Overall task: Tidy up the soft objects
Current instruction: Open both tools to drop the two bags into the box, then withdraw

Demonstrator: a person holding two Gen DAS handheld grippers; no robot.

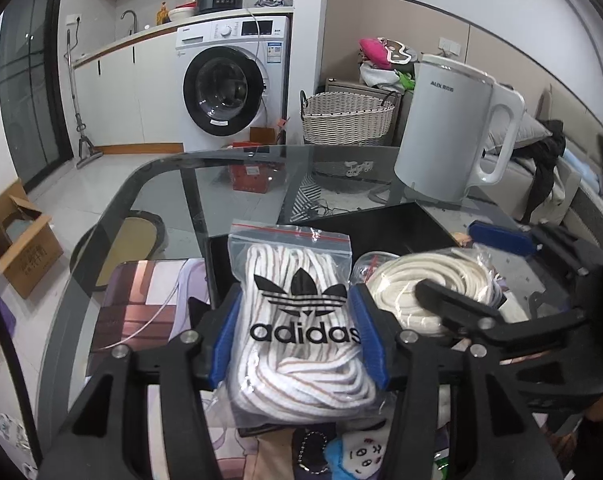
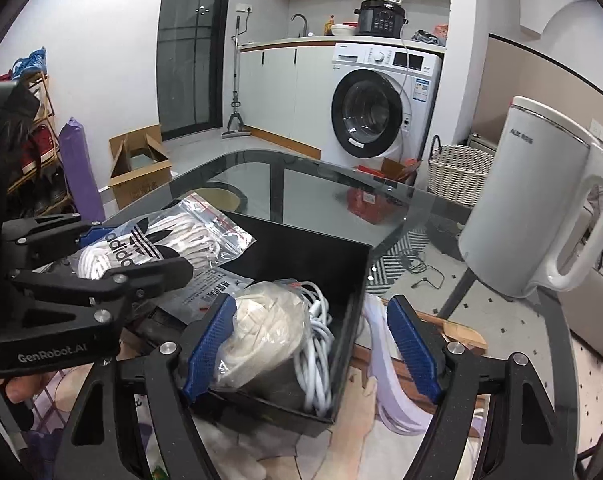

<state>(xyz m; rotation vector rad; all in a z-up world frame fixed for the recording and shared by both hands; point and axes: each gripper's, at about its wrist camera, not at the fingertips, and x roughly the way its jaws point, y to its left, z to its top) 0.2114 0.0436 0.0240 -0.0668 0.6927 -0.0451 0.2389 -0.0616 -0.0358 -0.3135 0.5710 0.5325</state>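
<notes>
Your left tool [image 1: 299, 334] is clenched on the adidas bag [image 1: 301, 320], a zip bag of white striped laces, both blue pads pressed into its sides; the bag hangs ahead of the tool, above the left part of the black box [image 2: 341, 280]. Your right tool [image 2: 311, 348] stands released, its jaws wide apart and straddling the box's near right wall, with the cream rope bundle [image 2: 261, 328] lying inside against its left pad and a white cable [image 2: 319, 360] coiled beside the bundle. The step in hand appears to be lodging the bag in the box. Carry it forward and down into the free space left of the bundle, on the printed packet [image 2: 217, 284], and slacken only once the bag rests, since the film is slippery. Draw the right tool back first; the left tool's outer finger already crosses just over the bundle, and the two tools crowd each other. Ahead and right of both tools a white kettle [image 2: 541, 208] stands on the glass bench [image 2: 301, 184], well apart from the box; keep your swing short of it.
</notes>
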